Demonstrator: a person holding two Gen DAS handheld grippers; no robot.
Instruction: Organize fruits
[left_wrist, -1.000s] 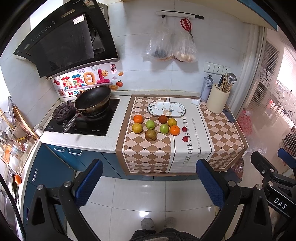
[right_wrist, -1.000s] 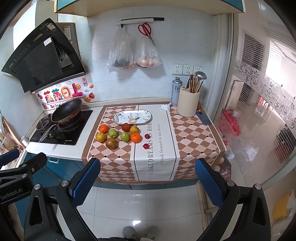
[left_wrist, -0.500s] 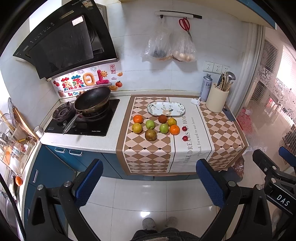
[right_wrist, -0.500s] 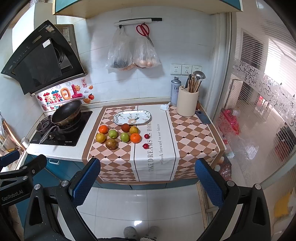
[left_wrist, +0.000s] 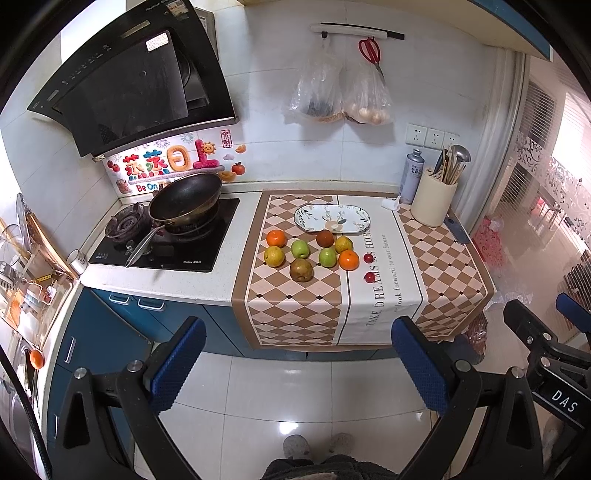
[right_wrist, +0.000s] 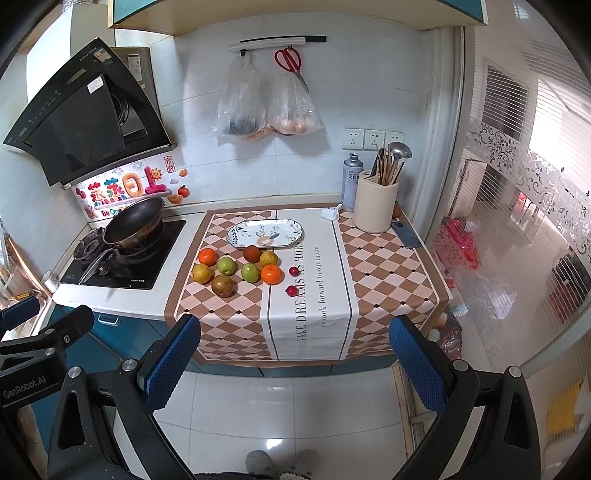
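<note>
Fruit lies loose on the checked cloth (left_wrist: 291, 310) that covers the right part of the countertop (left_wrist: 192, 282) and hangs over its front edge. Nearest the back wall sits a patterned oval plate (left_wrist: 332, 218), bare of fruit, and just in front of it the pieces form a loose cluster: an orange (left_wrist: 276, 238) at the left, a yellow fruit (left_wrist: 274, 256) beside it toward the front edge, a green apple (left_wrist: 300, 249), a dark red-brown fruit (left_wrist: 325, 238) close to the plate's rim, a yellowish fruit (left_wrist: 343, 244), a second green apple (left_wrist: 327, 257), a second orange (left_wrist: 348, 260), and a brown pear (left_wrist: 301, 270) closest to the front edge. Two small red fruits (left_wrist: 368, 258) lie apart from the cluster on the white lettered strip of the cloth, one nearer the front edge than the other. At the cloth's back right corner stand a cream utensil holder (left_wrist: 433, 202) and a spray can (left_wrist: 411, 176); a black wok (left_wrist: 184, 201) rests on the hob (left_wrist: 192, 245) at the counter's left end. Both tongs hang over the floor tiles, well short of the counter: the left gripper (left_wrist: 293, 360) has its blue pads (left_wrist: 175, 363) spread wide with nothing between them, and the right gripper (right_wrist: 291, 354) likewise stands wide apart and empty.
</note>
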